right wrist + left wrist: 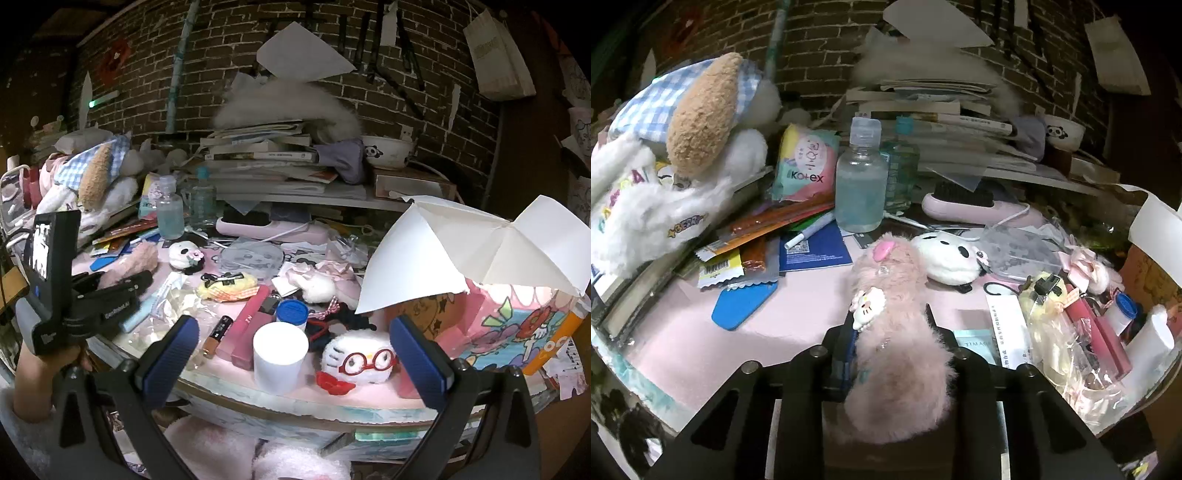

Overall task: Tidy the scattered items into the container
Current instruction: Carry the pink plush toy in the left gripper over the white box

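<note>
My left gripper (886,321) is shut on a pink furry pouch (897,369) with a white cat charm, held just above the pink tabletop (798,306). From the right wrist view, that left gripper (136,280) and the pouch (138,258) are at the left. My right gripper (293,322) stands wide open at the table's front edge, with nothing between its blue pads. Just ahead of it stand a white cylinder (280,354) and a white plush with red glasses (358,360). The colourful cartoon box (517,332) with white paper flaps (461,243) is at the right.
Clutter covers the table: a clear bottle (860,184), a big plush dog (683,147) on the left, a panda plush (945,258), a pink hairbrush (960,203), and a stack of books (942,122) against the brick wall. A person's hand (37,369) holds the left gripper.
</note>
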Motion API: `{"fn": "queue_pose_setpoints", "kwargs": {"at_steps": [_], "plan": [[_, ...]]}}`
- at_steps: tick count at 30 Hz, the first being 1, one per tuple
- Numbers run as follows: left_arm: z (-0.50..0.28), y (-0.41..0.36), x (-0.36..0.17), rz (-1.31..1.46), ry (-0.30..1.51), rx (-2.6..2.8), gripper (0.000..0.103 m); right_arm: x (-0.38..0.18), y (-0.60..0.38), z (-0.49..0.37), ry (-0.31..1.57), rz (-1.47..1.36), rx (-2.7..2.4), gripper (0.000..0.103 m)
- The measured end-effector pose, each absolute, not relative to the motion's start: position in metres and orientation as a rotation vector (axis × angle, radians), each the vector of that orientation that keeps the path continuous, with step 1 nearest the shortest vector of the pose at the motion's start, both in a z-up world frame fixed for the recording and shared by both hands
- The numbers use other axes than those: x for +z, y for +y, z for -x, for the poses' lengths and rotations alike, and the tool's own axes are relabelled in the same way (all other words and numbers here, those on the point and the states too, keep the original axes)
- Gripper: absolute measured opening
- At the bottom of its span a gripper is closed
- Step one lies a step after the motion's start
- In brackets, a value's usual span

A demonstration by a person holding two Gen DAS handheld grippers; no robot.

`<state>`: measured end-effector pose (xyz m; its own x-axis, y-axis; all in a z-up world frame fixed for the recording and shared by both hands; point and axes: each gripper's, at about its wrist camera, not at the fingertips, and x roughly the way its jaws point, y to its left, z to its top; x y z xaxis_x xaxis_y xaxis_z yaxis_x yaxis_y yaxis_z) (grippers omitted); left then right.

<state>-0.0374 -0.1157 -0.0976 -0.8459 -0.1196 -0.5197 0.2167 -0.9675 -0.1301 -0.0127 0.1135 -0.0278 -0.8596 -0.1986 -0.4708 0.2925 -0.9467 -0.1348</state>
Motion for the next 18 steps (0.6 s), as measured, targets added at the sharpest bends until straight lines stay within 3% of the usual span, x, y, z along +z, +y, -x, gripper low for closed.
{"fn": "queue_pose_setpoints", "kwargs": {"at_steps": [9,18], "plan": [[0.031,-0.106,-0.066,-0.705,0.278,-2.897,0.022,-0.033,0.118,0.019,0.259,-0.705,-2.784,0.103],[0.049,-0.042,-0.006,-0.662,0.225,-3.168,0.022,-0.044,0.135,0.031,0.143,-0.741,-2.735,0.103]]}}
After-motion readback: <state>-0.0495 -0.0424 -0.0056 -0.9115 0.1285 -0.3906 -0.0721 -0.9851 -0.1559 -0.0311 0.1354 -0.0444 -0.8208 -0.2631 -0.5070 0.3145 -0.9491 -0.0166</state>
